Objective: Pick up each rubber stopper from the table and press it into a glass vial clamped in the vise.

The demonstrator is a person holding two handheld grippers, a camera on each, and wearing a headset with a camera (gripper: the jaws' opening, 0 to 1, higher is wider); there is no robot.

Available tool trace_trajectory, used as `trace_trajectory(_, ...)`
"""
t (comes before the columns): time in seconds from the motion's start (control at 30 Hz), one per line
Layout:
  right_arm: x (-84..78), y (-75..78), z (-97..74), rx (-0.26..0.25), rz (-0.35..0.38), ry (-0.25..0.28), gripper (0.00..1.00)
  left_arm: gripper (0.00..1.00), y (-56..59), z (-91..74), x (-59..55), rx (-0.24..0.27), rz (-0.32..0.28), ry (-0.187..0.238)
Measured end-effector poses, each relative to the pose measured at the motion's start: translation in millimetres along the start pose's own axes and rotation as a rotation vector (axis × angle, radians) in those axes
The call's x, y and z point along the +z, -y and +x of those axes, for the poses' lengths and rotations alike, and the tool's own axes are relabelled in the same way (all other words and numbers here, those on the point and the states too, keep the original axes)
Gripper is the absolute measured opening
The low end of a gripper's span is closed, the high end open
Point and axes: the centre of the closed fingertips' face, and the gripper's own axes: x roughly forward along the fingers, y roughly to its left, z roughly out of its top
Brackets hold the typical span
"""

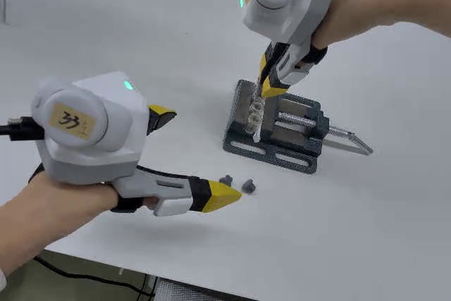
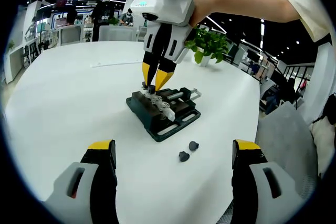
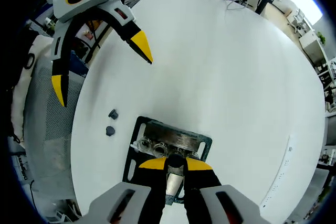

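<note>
In the head view, the vise lies with its screw running from 10 to 4 o'clock, the handle sticking out at the 4 o'clock end. A short row of clear glass vials stands upright across its jaws. Their rims blur together, so I cannot count them.

The right gripper points straight down onto that row. In the right gripper view its jaws are nearly together, clamped on a small dark piece that looks like a third stopper, mostly hidden by the yellow tips.

Two rubber stoppers lie side by side on the white table, at 7 o'clock from the vise.

The left gripper hovers near them with its jaws spread wide and nothing held.
</note>
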Motion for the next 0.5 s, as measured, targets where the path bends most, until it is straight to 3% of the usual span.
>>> trace_trajectory(0.5, 0.3, -0.2, 1.3, 0.005, -0.016, 0.011, 0.12, 0.9, 0.0, 1.2, -1.4, -0.001, -0.001, -0.003)
